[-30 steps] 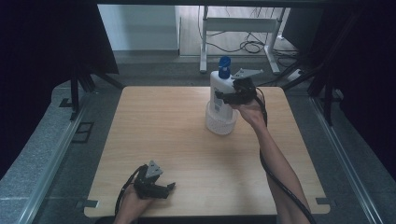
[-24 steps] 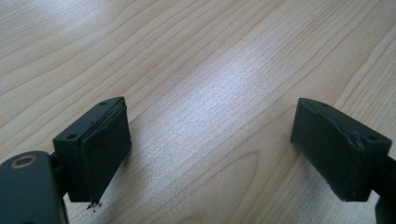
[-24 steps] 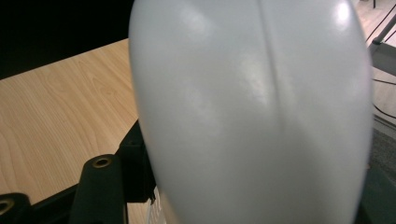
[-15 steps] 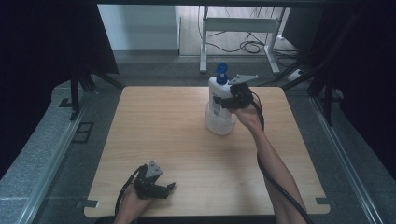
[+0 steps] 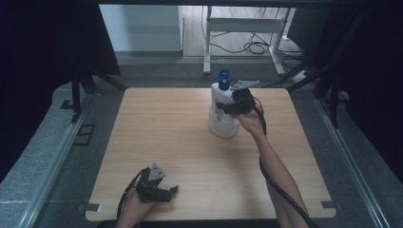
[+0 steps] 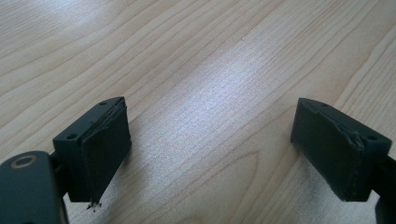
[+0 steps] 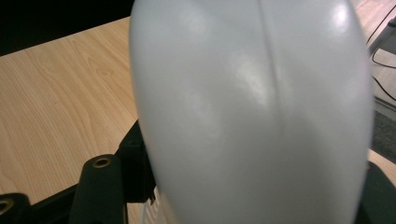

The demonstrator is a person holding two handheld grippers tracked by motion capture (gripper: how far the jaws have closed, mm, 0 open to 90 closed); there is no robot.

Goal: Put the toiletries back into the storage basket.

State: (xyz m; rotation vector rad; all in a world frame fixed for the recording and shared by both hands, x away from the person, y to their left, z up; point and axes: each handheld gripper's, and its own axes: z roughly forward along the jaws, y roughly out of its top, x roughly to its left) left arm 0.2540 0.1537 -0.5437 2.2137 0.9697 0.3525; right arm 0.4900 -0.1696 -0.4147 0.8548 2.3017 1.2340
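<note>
On the far right part of the wooden table stands a white bottle with a blue cap, upright as far as the high view lets one judge. The right gripper clamps its jaws on the bottle's upper body from the right. At the near left edge the left gripper rests low over bare wood, jaws wide apart, holding nothing
</note>
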